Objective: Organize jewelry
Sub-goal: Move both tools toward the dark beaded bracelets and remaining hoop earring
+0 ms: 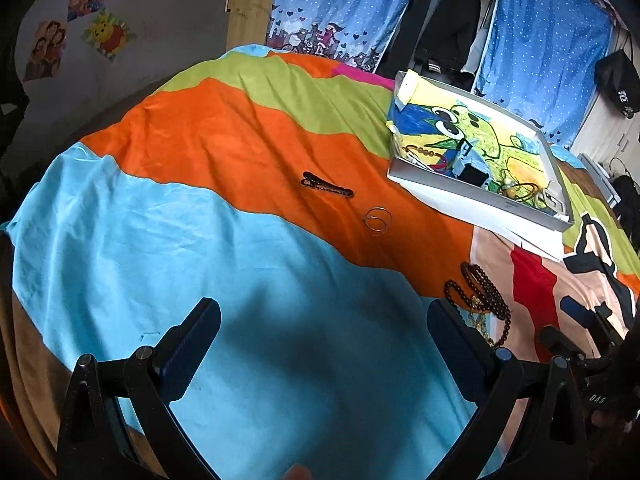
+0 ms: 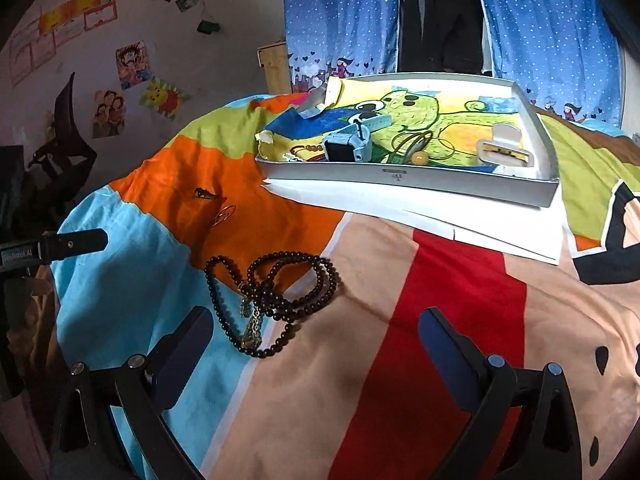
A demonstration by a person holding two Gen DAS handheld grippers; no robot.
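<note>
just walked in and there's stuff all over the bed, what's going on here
A person with a claw in each hand is sorting jewelry on a striped bedspread. Both the left claw and the right claw are open and hold nothing. A dark bead necklace, a hair clip and thin ring bangles lie loose on the cover. A shallow white tray already holds a blue watch and other pieces.

The bedsheet (image 1: pixel 160 208) is matt, creased cloth; the bead necklace (image 2: pixel 280 284) glossy; the rings (image 1: pixel 377 221) thin, shiny metal.
</note>
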